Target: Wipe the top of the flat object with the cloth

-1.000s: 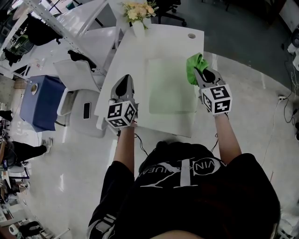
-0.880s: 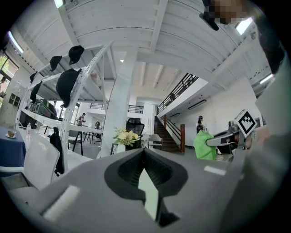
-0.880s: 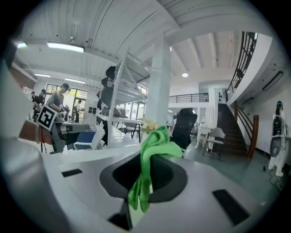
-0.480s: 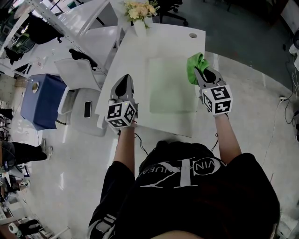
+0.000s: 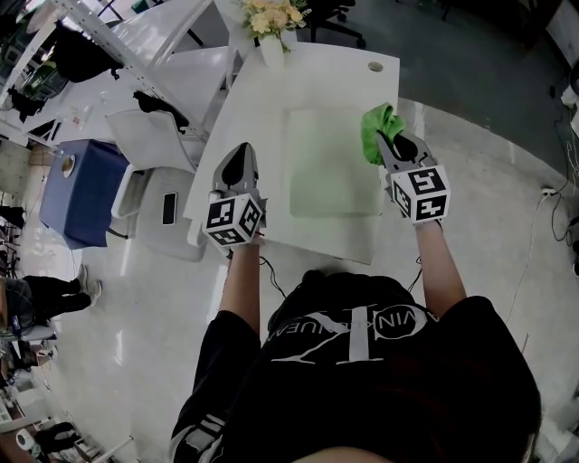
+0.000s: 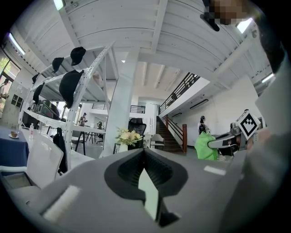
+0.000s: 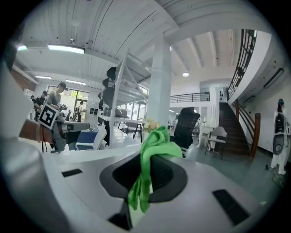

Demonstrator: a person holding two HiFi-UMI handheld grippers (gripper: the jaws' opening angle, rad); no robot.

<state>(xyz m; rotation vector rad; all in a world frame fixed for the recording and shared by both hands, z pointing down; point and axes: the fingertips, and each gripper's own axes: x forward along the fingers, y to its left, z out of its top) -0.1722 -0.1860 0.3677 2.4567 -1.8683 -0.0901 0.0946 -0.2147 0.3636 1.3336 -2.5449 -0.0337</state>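
A pale green flat mat (image 5: 331, 163) lies on the white table (image 5: 262, 118) in the head view. My right gripper (image 5: 384, 137) hovers at the mat's right edge, shut on a bright green cloth (image 5: 376, 128) that bunches ahead of its tips. In the right gripper view the cloth (image 7: 150, 159) hangs pinched between the jaws of my right gripper (image 7: 144, 182). My left gripper (image 5: 239, 154) is held over the table's left part, left of the mat, shut with nothing in it. The left gripper view shows its jaws closed together at the left gripper (image 6: 144, 154), with the green cloth (image 6: 205, 146) far right.
A vase of pale flowers (image 5: 270, 20) stands at the table's far edge, and a round hole (image 5: 376, 67) sits at the far right corner. A white chair (image 5: 149, 145) and a blue bin (image 5: 80, 194) stand left of the table. White shelving (image 5: 109, 41) runs behind.
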